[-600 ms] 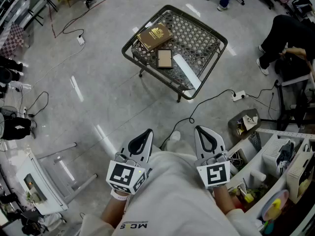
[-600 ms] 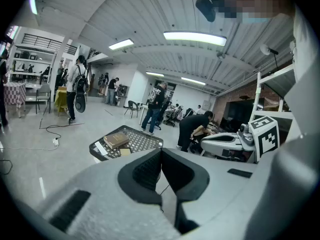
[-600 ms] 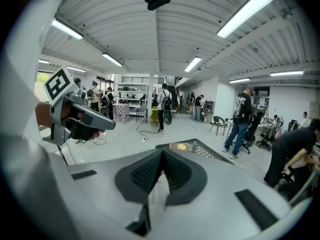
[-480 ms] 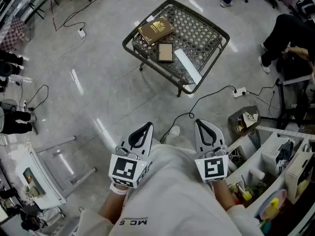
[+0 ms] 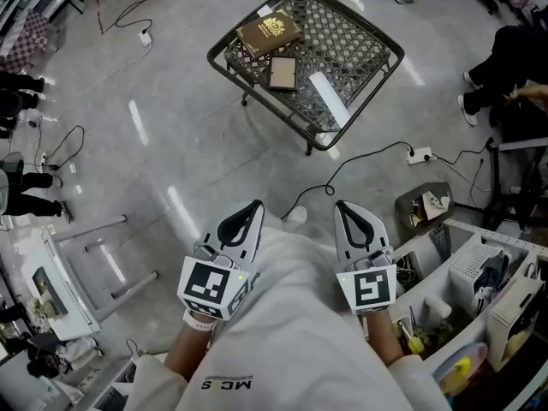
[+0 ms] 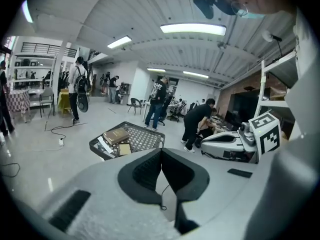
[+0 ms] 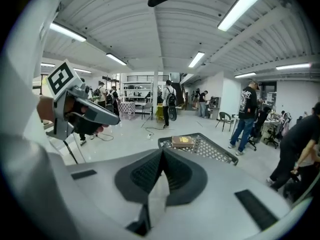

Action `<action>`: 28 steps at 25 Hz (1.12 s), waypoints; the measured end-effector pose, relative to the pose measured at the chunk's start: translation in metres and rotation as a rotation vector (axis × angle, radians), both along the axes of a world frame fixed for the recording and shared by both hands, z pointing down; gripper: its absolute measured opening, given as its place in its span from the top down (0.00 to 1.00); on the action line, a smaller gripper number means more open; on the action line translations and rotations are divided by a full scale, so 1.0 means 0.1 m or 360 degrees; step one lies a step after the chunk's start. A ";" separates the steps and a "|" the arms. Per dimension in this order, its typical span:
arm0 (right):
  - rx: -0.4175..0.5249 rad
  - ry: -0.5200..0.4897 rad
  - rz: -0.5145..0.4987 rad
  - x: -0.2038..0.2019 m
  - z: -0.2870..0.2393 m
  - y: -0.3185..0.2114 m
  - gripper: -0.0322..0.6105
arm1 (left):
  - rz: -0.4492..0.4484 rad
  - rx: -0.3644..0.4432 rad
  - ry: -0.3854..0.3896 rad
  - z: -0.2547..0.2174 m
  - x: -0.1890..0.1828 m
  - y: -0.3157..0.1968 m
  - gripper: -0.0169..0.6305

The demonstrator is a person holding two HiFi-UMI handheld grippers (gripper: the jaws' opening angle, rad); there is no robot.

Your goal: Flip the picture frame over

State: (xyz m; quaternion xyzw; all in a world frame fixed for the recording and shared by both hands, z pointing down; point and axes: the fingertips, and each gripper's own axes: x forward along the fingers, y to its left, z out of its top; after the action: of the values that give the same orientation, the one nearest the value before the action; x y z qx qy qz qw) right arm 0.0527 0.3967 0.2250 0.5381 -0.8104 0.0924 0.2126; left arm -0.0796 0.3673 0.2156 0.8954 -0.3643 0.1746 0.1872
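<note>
A: Mesh desk [image 5: 351, 45] at 12 o'clock, well apart. Brown book [image 5: 268, 32] toward its 10 o'clock corner, small picture frame [image 5: 282, 73] flat just beside it. Probably light, stiff, perhaps glazed; best pinched at one edge.

B: Left tongs [image 5: 256, 208] and right tongs [image 5: 342, 208] both closed on nothing, near the body. Frame plain in head and left gripper views; right gripper view gives only the book.

A dark lattice pattern is shown by the surface [image 5: 353, 48]. The picture frame [image 5: 282, 73] is coloured tan-brown, the book [image 5: 269, 32] darker brown with gold print. Black-and-white square markers are borne by the white left gripper [image 5: 256, 208] and right gripper [image 5: 342, 208].
</note>
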 end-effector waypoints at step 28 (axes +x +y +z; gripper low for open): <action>-0.0194 -0.0042 -0.0057 -0.63 0.32 -2.95 0.92 | -0.0040 -0.0110 0.0072 0.07 -0.49 -2.90 0.94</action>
State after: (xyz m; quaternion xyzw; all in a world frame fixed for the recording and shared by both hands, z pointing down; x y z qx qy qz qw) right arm -0.0107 0.1014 0.2571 0.5083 -0.8154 0.1450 0.2358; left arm -0.1284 0.0768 0.2222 0.8875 -0.3650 0.1643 0.2284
